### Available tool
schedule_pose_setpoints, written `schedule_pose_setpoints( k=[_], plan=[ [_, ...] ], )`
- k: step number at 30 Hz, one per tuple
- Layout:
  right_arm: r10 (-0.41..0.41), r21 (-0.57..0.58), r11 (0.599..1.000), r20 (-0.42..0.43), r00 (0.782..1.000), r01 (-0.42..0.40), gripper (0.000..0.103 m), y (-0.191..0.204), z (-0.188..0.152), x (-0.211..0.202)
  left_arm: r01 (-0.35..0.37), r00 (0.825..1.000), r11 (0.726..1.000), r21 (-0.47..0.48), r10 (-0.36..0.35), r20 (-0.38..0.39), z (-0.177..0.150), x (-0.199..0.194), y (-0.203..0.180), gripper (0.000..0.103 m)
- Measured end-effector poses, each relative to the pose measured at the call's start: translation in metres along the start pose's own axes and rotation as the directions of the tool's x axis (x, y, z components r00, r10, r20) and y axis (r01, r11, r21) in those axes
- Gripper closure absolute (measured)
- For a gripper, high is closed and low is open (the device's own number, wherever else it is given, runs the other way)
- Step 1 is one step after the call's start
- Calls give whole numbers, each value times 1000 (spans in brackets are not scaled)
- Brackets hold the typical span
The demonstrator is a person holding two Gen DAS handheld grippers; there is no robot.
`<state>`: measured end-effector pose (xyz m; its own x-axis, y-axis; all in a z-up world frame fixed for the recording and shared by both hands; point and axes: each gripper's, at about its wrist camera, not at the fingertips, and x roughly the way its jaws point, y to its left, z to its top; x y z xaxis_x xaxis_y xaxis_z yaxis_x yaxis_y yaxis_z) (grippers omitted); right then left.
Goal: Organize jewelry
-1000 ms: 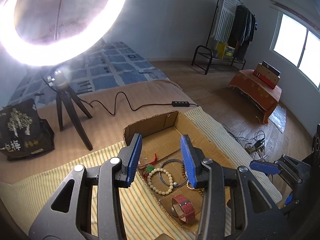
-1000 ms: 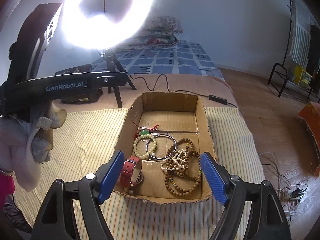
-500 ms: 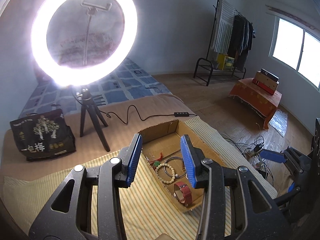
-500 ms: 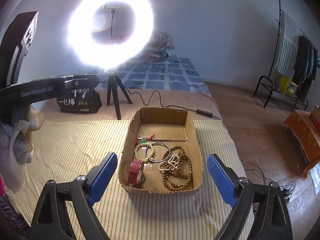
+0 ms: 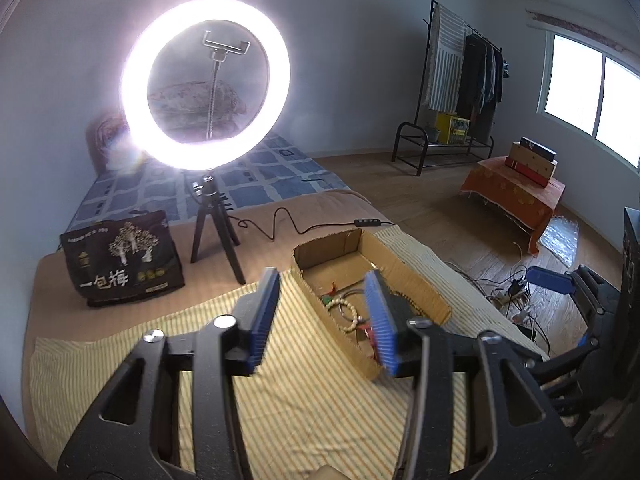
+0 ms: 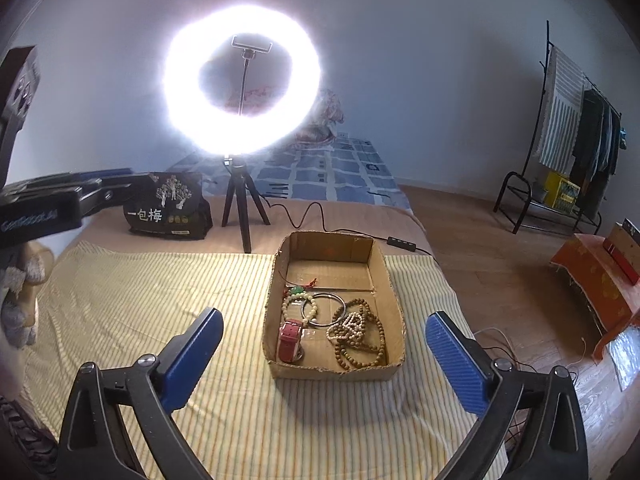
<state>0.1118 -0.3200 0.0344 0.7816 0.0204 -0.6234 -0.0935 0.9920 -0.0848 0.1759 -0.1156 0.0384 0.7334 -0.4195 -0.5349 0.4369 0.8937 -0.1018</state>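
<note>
- Your left tool (image 5: 320, 316) hangs above the yellow striped cloth (image 5: 304, 392), released, with nothing between its blue pads (image 5: 262, 318); its right pad overlaps the near-left part of the cardboard box (image 5: 416, 280) in the left wrist view.
- Your right tool (image 6: 320, 354) is spread wide and grasps nothing; its blue fingers (image 6: 190, 356) sit to either side of the box's (image 6: 396, 312) near end, raised and apart from it.
- The box rests on the striped cloth (image 6: 140, 292) spread over the bed (image 6: 352, 210), and all the jewelry lies inside it.
- A red strap watch (image 6: 290, 340) lies in the near-left corner of the box.
- A pale bead bracelet (image 6: 301, 306) with a green charm and red cord (image 6: 298, 289) lies just beyond the watch, overlapping a thin metal bangle (image 6: 323, 310).
- A heap of brown and pale bead strings (image 6: 358, 338) fills the near-right part of the box, touching the bangle's right edge.
- The far half of the box shows bare cardboard.
- A lit ring light (image 6: 242, 98) stands on a small black tripod (image 6: 242, 208) behind the box, its cable (image 6: 316, 216) running across the bed to an inline switch (image 6: 402, 242) beside the far-right corner of the box.
- A black printed bag (image 6: 168, 210) sits left of the tripod.
- A clothes rack (image 6: 576, 136) stands by the far wall on the right.
</note>
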Motion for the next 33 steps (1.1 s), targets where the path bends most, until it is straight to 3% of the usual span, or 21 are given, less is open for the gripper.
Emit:
schedule_pose_setpoints(
  k=[2,6,8,19,23,33],
  plan=[
    [-2,3,1000,4,1000,2,0,3,-3,-4,-14,1000,1000,8,14,8,-6,-10,-1,45],
    [-29,5,1000,14,999,29,0,7,-7,-8,-21,1000,999,26,20,5,-17,-22,-4,42],
    [-42,5,999,15,999,42,0,8,-8,-9,-18,1000,1000,26,18,4,-22,-26,-4,31],
    [-90,21,996,20,996,89,0,1,-14,-7,-35,999,999,31,35,4,-42,-39,-4,20],
    [-91,31,995,17,996,91,0,-2,-15,-6,-51,999,998,41,51,3,-47,-40,-3,10],
    [-96,36,995,6,995,95,0,-1,-16,-1,-79,997,996,50,79,3,-50,-43,-6,4]
  ],
)
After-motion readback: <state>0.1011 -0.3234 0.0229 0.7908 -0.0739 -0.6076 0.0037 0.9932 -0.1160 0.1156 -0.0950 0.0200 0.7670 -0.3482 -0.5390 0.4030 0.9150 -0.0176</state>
